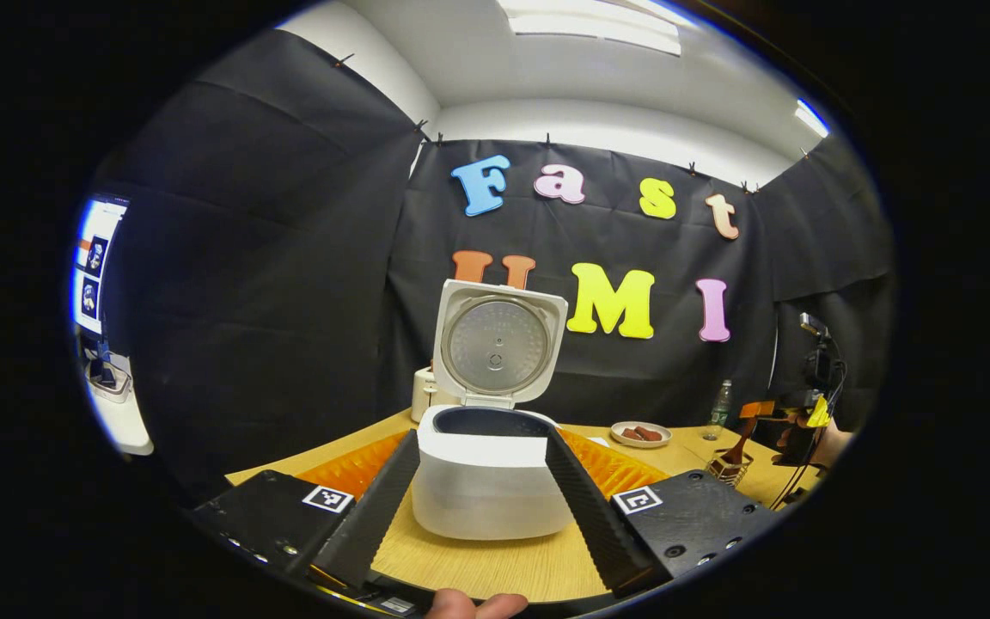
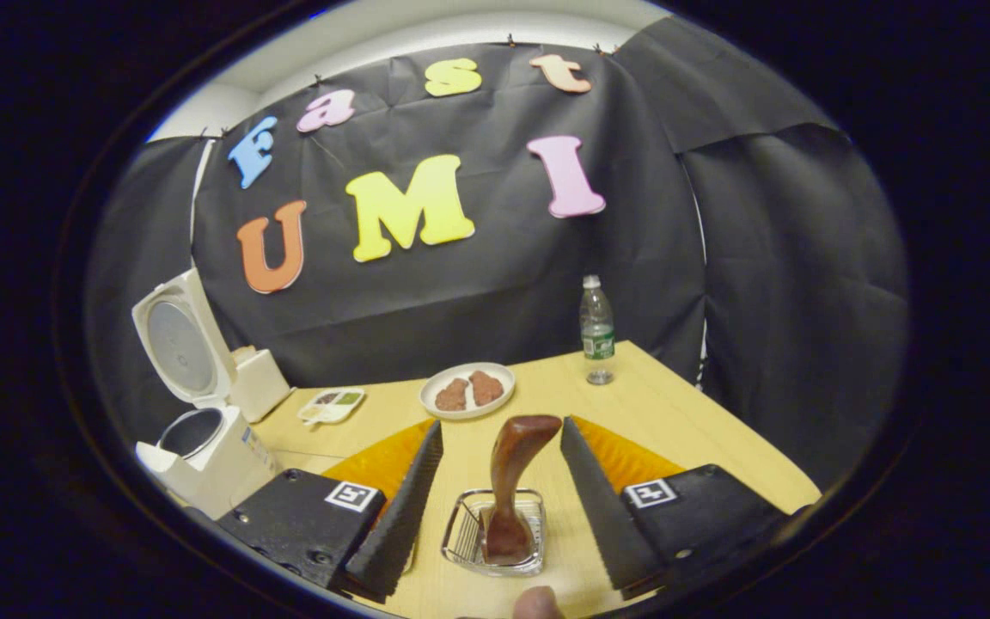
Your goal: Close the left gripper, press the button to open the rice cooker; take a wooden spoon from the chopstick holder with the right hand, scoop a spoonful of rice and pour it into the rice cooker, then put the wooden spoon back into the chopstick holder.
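While its hinged lid stands upright and the dark inner pot lies exposed, the white plastic rice cooker [image 1: 491,481] sits on the pale wooden table [image 1: 495,563] straight ahead of the left gripper [image 1: 482,447], whose jaws are spread wide apart with the cooker's body showing between them; whether either finger touches the cooker cannot be told. A fingertip shows at the bottom edge of the left gripper view.

In the right gripper view, the right gripper [image 2: 500,447] hangs over a small clear chopstick holder with a wire rack [image 2: 495,537], its jaws apart on either side. A dark brown wooden spoon [image 2: 512,477] stands in the holder, its top leaning to the right between the fingers, which do not press on it. Farther back on the table lie a white plate holding two brown pieces [image 2: 467,389], a small tray [image 2: 332,404] and a clear plastic bottle with a green label [image 2: 597,331]. The open cooker stands at the left of that view.
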Available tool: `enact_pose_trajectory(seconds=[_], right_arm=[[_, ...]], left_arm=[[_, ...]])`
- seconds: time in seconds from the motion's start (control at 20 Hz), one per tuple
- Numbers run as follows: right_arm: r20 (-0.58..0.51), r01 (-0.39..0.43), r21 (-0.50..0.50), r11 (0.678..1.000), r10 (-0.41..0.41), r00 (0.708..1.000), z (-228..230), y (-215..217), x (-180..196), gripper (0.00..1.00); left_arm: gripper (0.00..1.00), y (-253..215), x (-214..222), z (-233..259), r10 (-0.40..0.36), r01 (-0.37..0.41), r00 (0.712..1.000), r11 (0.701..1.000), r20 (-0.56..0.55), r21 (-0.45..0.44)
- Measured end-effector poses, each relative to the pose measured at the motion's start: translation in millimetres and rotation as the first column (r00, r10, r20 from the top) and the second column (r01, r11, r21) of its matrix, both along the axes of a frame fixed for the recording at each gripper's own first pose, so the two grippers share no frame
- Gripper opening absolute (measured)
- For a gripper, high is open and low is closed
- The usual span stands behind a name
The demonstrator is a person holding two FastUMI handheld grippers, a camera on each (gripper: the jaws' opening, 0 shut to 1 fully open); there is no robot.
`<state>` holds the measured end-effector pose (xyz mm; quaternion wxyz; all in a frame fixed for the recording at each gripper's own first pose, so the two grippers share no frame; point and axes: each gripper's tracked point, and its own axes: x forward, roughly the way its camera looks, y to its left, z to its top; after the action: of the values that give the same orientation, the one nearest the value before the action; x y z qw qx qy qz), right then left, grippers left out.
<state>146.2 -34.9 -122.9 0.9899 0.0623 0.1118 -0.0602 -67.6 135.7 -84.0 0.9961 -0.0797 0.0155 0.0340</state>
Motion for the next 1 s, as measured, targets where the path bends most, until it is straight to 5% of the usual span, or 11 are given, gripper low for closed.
enact_pose_trajectory(seconds=[0.15,0.35,0.6,1.0], right_arm=[[0.07,-0.018,-0.054,0.998,0.021,0.997,34.0,0.1,-15.4,1.0],[0.135,-0.111,-0.052,0.993,0.117,0.984,48.1,12.7,-47.6,1.0],[0.158,-0.209,-0.087,0.974,0.221,0.962,31.6,19.3,-89.9,0.99],[0.153,-0.337,-0.173,0.926,0.363,0.919,-29.4,44.6,-163.2,1.0]], left_arm=[[0.94,-6.9,13.0,17.8,0.004,-0.005,1.0,0.999,0.016,0.032],[0.94,-5.4,54.3,62.8,0.05,-0.052,0.999,0.988,0.019,0.144],[0.94,-46.2,135.1,93.2,-0.05,0.055,0.996,0.996,-0.067,0.074],[0.94,-35.9,265.0,165.2,0.049,-0.034,0.997,0.972,-0.059,0.231]])
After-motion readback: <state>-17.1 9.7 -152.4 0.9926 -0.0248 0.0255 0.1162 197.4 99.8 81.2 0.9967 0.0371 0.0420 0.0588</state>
